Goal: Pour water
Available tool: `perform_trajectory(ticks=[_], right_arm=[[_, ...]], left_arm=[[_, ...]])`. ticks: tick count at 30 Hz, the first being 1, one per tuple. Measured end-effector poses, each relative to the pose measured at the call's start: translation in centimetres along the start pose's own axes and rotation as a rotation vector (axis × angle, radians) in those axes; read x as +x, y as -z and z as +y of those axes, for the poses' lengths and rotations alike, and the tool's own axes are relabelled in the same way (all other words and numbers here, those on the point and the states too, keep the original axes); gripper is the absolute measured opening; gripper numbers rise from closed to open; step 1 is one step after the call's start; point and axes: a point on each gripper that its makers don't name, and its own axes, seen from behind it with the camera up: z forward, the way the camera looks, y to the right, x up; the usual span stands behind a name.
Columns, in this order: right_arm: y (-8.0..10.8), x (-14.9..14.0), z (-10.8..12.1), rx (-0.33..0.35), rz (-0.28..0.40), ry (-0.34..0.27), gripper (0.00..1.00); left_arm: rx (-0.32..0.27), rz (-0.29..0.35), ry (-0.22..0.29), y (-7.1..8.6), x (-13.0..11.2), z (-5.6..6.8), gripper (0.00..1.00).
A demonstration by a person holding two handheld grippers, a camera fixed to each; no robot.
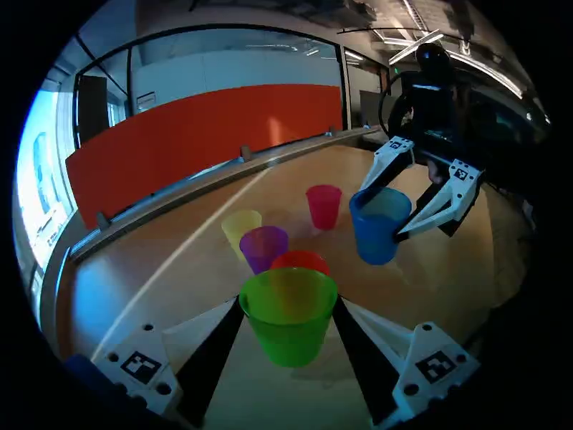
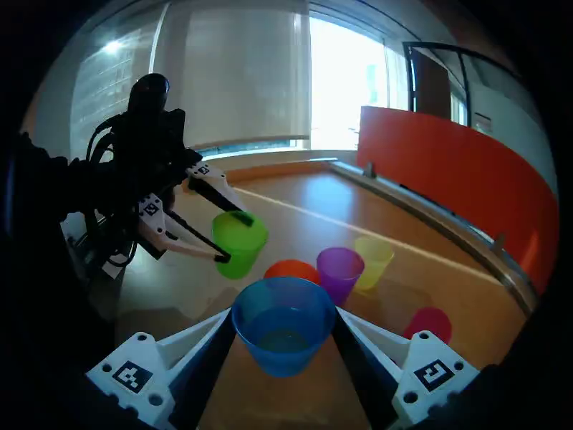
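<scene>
left gripper [image 1: 289,304] pinches green cup [image 1: 290,330], upright | worktop [image 1: 179,287]: yellow cup [image 1: 240,226], purple cup [image 1: 263,247], red cup [image 1: 301,261], pink cup [image 1: 324,206] stand near together | right gripper [image 2: 284,314] pinches blue cup [image 2: 283,347], upright, some liquid low inside

Daylight floods in through the big window [image 2: 344,79], blown out to plain white, and the person [image 2: 50,193] beside it is backlit almost to a silhouette. Light shines through the green cup [image 1: 290,315] and the blue cup [image 2: 283,333], so both glow, and soft shadows lie on the glossy wooden table [image 2: 430,236]. Ceiling strip lights [image 1: 422,43] glare overhead. The fisheye bows the orange partition [image 1: 208,136], and the edges go dim and soft.
</scene>
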Motion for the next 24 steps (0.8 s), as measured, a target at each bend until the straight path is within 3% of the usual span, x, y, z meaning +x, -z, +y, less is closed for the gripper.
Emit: perform_trajectory(ticks=[24], right_arm=[[-2.2, -3.9, 0.4, 0.032, -0.124, -0.002, 0.92]], left_arm=[[-0.032, -0.182, -0.099, -2.1, -4.5, -0.4, 0.87]])
